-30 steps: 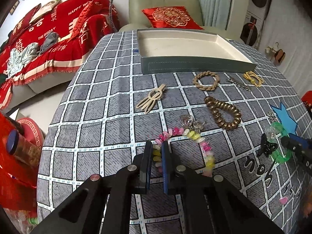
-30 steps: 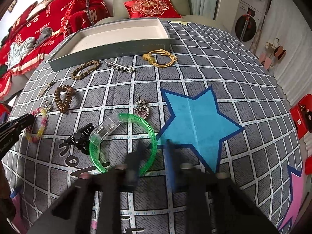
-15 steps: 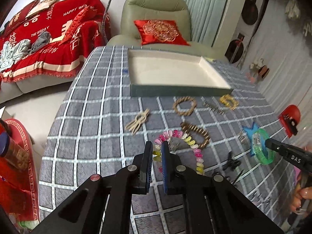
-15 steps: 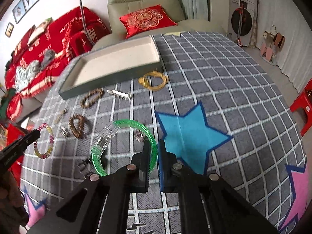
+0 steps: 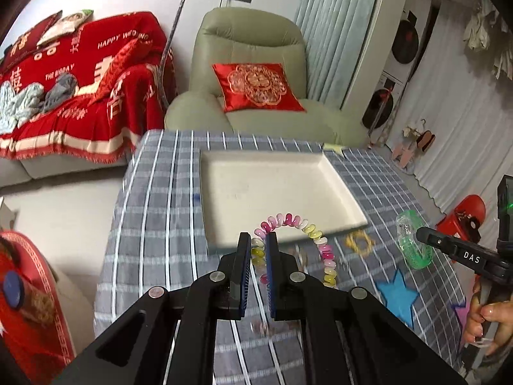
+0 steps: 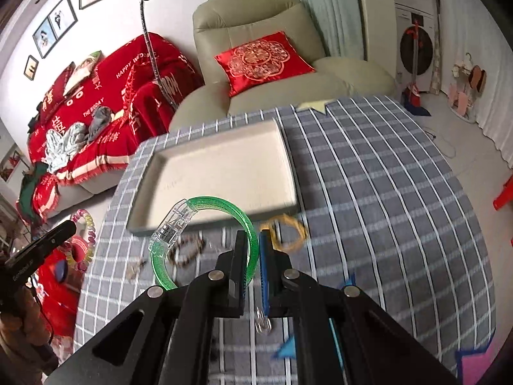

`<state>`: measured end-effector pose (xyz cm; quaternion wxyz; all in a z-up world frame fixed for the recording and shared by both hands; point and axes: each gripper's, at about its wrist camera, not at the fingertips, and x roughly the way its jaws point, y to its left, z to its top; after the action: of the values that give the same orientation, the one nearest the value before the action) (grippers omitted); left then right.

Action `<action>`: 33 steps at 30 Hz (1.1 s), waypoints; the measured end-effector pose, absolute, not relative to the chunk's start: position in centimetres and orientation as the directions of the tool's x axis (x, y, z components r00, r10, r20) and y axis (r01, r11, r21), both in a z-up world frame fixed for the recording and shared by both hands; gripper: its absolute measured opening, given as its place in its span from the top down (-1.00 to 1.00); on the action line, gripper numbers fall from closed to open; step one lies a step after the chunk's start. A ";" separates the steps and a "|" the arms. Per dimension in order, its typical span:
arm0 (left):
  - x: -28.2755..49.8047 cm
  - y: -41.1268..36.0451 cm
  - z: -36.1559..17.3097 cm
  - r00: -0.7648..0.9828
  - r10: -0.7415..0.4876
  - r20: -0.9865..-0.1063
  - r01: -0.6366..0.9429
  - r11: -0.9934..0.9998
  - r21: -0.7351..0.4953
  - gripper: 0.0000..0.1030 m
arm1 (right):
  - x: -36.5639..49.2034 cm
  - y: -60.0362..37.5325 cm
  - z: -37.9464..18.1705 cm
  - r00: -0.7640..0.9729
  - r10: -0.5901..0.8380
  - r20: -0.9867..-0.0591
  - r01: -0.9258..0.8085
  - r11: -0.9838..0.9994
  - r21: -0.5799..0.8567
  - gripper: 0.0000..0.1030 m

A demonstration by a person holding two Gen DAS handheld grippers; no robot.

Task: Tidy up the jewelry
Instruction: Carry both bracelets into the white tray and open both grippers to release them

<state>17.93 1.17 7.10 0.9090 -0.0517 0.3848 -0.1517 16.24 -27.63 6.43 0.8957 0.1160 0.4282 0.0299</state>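
Note:
My left gripper [image 5: 257, 243] is shut on a pastel bead bracelet [image 5: 301, 223] and holds it in the air just in front of the near rim of the cream tray [image 5: 348, 207]. My right gripper [image 6: 254, 243] is shut on a green plastic bangle [image 6: 210, 202] with a clear clasp, held above the tray's near edge [image 6: 211, 223]. In the left wrist view the bangle [image 5: 412, 240] and right gripper show at the right. In the right wrist view the bead bracelet [image 6: 85, 240] shows at the far left.
On the grey checked tablecloth [image 6: 384, 176] lie a yellow hair tie [image 6: 285, 231], a brown bead bracelet [image 6: 189, 250] and a small silver charm [image 6: 263, 322]. A green armchair [image 5: 256, 73] with a red cushion stands behind the table. A red sofa [image 5: 73, 89] is at the left.
Both grippers have lifted their pieces off the cloth and carried them forward, up to the tray's near rim. The table items have dropped lower in view and blurred.

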 end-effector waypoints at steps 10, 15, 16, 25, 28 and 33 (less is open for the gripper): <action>26.7 -1.0 7.0 0.660 -0.268 -0.702 0.199 0.963 -0.181 0.52 | 25.6 -26.7 5.7 0.614 0.144 -0.776 0.043 0.976 0.215 0.85; 30.5 -2.8 4.0 0.637 -0.240 -0.733 0.198 0.969 -0.145 0.51 | 29.4 -25.9 2.6 0.590 0.118 -0.799 0.061 0.980 0.191 0.85; 31.0 -3.1 3.4 0.632 -0.234 -0.739 0.201 0.970 -0.135 0.52 | 30.0 -25.8 2.1 0.585 0.113 -0.803 0.063 0.981 0.183 0.85; 34.4 -5.7 -2.3 0.585 -0.178 -0.792 0.223 0.973 -0.054 0.51 | 33.5 -25.1 -2.5 0.548 0.071 -0.833 0.081 0.987 0.137 0.85; 34.9 -6.1 -3.5 0.576 -0.150 -0.804 0.222 0.975 -0.022 0.51 | 33.9 -25.0 -3.5 0.538 0.051 -0.841 0.080 0.990 0.112 0.85; 35.3 -6.3 -5.2 0.553 -0.113 -0.825 0.214 0.977 0.010 0.51 | 34.2 -25.2 -4.9 0.522 0.037 -0.852 0.095 0.990 0.101 0.85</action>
<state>35.32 -6.26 -5.22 0.8796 0.0546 0.4634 -0.0929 34.22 -25.21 -4.90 0.8696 0.0674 0.4888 -0.0165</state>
